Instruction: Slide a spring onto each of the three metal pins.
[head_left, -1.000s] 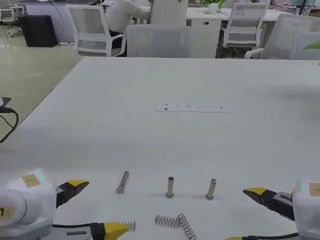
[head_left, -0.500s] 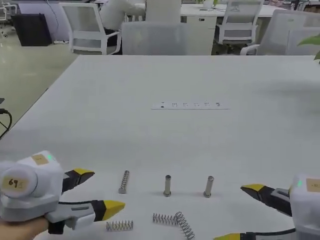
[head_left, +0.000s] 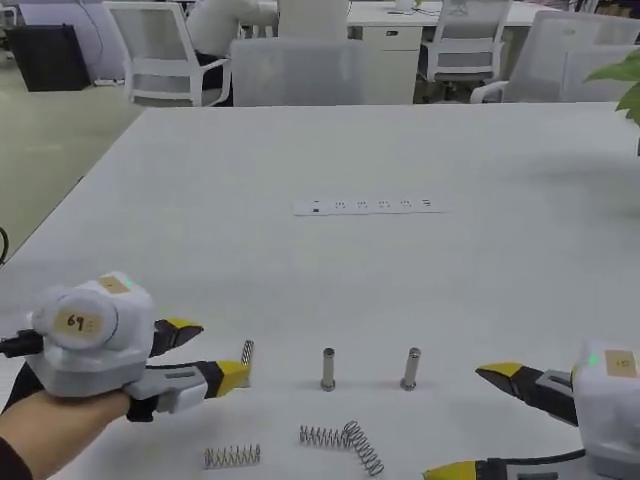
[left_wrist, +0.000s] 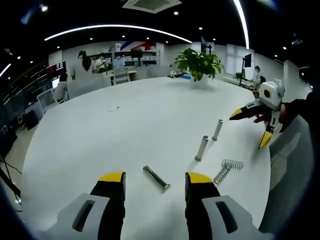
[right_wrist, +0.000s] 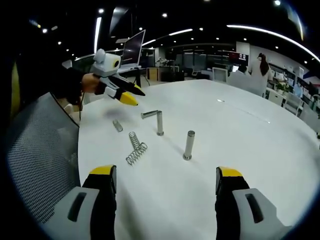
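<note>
Two metal pins (head_left: 328, 368) (head_left: 410, 368) stand upright on the white table (head_left: 330, 270). A third pin (head_left: 246, 351) lies flat at the left, just ahead of my open left gripper (head_left: 212, 350). In the left gripper view that lying pin (left_wrist: 156, 179) sits between the spread jaws, and nothing is held. One spring (head_left: 232, 456) lies near the front edge. Two more springs (head_left: 340, 440) lie touching each other in front of the middle pin. My right gripper (head_left: 470, 422) hovers open at the right, apart from everything. Seen from it, the nearest upright pin (right_wrist: 188, 145) is ahead.
A white power strip (head_left: 362, 206) lies flat mid-table. White office chairs (head_left: 165, 55) and desks stand beyond the far edge. A leafy plant (left_wrist: 199, 62) stands off past the table. The table's front edge is close behind the springs.
My left gripper has moved forward and up from the front edge to the lying pin, uncovering the single spring. The right gripper has barely moved. The head camera tilted slightly.
</note>
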